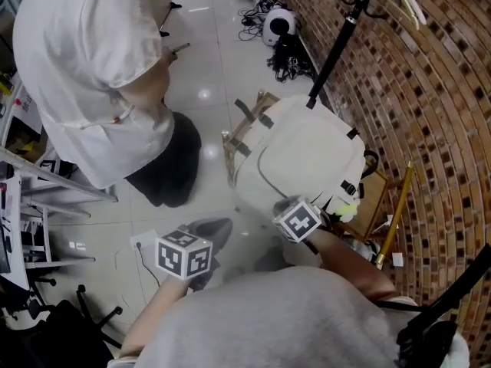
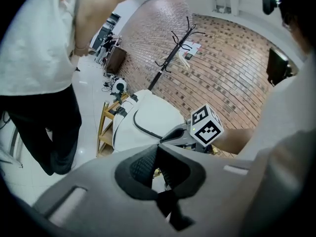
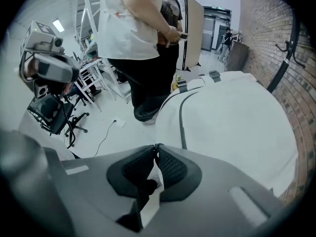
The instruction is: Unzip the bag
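- Head view looks steeply down on a white backpack [image 1: 307,156] that sits on a wooden chair [image 1: 229,146], right of centre, close to the brick wall [image 1: 430,90] on the right.
- A dark curved zip [image 3: 181,117] runs across the backpack's pale front panel. Black strap buckles sit at its far left edge.
- The right gripper [image 3: 156,146] is at the near edge of the backpack and points steeply down. Its fingertips are drawn together, with a pale sliver showing in the gap behind them. I cannot tell whether a zip pull is pinched there.
- The left gripper [image 2: 158,147] hangs to the near left, off the backpack and over the pale tiled floor [image 1: 207,67]. Its tips meet with nothing between them.
- The black pole of a coat stand [image 1: 337,41] rises from behind the backpack's far side.
- A person in a white shirt [image 1: 92,60] and dark trousers stands on the far left, well apart from the backpack.
- Tangled cables and a round white device [image 1: 278,25] lie on the floor by the wall, farther off.
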Action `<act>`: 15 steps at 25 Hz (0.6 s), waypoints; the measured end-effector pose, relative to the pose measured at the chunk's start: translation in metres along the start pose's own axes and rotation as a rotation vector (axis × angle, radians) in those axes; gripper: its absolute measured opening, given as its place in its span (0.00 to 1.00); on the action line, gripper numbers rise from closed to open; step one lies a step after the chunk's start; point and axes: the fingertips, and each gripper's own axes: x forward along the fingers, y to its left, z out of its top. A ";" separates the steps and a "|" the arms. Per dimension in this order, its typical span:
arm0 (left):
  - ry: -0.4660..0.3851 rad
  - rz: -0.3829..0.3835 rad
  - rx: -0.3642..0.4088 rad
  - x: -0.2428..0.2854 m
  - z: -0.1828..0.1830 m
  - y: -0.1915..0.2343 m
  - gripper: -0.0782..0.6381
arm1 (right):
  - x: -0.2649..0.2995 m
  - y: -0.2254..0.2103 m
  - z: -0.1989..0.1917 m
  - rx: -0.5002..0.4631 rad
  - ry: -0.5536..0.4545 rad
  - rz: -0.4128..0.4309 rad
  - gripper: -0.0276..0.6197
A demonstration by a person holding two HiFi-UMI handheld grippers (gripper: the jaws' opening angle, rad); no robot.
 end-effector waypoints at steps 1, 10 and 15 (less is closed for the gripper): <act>-0.004 0.001 -0.002 0.000 0.001 0.000 0.11 | 0.000 0.000 0.003 -0.009 0.001 0.000 0.09; -0.037 0.021 -0.017 -0.005 0.006 0.004 0.11 | 0.001 -0.004 0.019 -0.042 0.016 0.025 0.09; -0.049 0.034 -0.023 -0.010 0.009 0.008 0.11 | 0.003 -0.004 0.036 -0.057 0.007 0.033 0.09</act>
